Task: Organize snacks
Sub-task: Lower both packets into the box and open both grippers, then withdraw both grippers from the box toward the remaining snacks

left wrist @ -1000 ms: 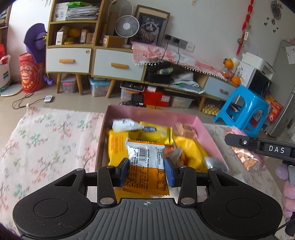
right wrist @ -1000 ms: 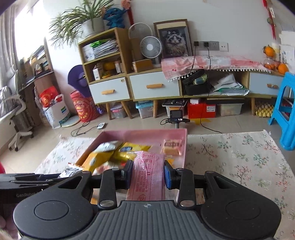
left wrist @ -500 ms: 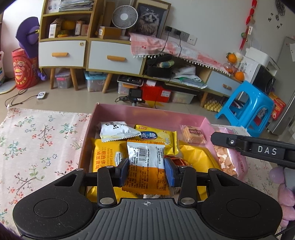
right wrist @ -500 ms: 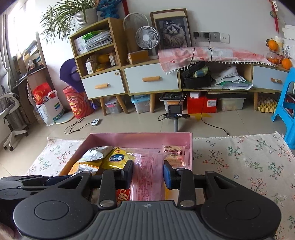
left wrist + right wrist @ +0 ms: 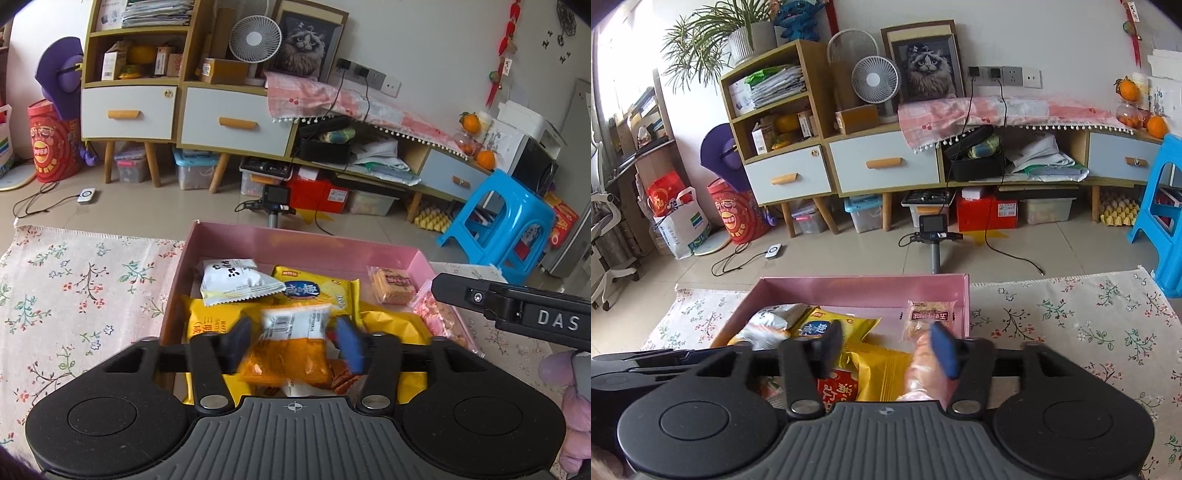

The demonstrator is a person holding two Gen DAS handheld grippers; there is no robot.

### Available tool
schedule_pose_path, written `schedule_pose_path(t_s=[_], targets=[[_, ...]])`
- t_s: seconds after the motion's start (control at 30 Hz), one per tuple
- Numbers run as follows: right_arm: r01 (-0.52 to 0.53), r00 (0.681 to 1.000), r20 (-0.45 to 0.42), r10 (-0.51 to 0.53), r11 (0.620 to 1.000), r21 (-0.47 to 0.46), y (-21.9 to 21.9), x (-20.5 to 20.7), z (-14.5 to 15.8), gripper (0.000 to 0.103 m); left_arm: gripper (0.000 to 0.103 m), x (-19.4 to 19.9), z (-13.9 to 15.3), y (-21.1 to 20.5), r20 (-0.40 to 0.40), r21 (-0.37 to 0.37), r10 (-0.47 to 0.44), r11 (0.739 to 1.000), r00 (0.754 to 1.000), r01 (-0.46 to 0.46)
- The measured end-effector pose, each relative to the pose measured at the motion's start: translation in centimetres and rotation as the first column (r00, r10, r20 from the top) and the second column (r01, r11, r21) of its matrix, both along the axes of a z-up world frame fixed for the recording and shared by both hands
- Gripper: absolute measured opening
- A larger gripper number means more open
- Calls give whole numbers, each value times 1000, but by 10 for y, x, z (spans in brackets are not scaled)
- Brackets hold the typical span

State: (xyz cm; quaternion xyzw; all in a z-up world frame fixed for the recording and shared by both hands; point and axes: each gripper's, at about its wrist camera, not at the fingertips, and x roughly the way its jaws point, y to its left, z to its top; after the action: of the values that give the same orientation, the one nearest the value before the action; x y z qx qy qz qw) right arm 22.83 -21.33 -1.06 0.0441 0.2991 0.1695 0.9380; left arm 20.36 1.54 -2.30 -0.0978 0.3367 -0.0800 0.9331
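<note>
A pink box (image 5: 295, 240) on the floral cloth holds several snack packets. My left gripper (image 5: 293, 345) is open over it, and the orange and white packet (image 5: 288, 350), blurred, sits loose between the spread fingers. My right gripper (image 5: 888, 349) is open over the same box (image 5: 864, 290). The clear pink packet (image 5: 925, 369), blurred, lies against its right finger inside the box's right side. The right gripper's arm also shows in the left wrist view (image 5: 517, 310), beside the box's right wall.
Yellow packets (image 5: 871, 365), a white packet (image 5: 232, 280) and a small biscuit packet (image 5: 391, 284) lie in the box. The floral cloth (image 5: 1071, 325) spreads on both sides. Beyond the table edge are cabinets, a camera stand (image 5: 934, 236) and a blue stool (image 5: 498, 221).
Both grippers have opened and let go of their packets, which are dropping into the box. Both moved forward over the box.
</note>
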Motion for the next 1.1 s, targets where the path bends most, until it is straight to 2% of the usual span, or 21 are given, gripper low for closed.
schedule_pose_path(t_s=[0.13, 0.33, 0.67, 1.1], targets=[[-7, 1000, 13, 7, 1000, -9, 0, -6, 5, 63, 75, -8, 5, -2, 16, 4, -14, 1000, 1000, 14], [10, 1000, 14, -9, 1000, -15, -5, -16, 12, 77, 85, -22, 14, -3, 20, 8, -29, 1000, 999, 29], [9, 999, 31, -9, 1000, -19, -10, -44, 30, 88, 92, -55, 28, 1, 24, 11, -37, 999, 999, 36], [-36, 998, 45, 38, 998, -47, -3, -87, 37, 93, 96, -100, 29, 13, 7, 19, -28, 999, 1000, 28]])
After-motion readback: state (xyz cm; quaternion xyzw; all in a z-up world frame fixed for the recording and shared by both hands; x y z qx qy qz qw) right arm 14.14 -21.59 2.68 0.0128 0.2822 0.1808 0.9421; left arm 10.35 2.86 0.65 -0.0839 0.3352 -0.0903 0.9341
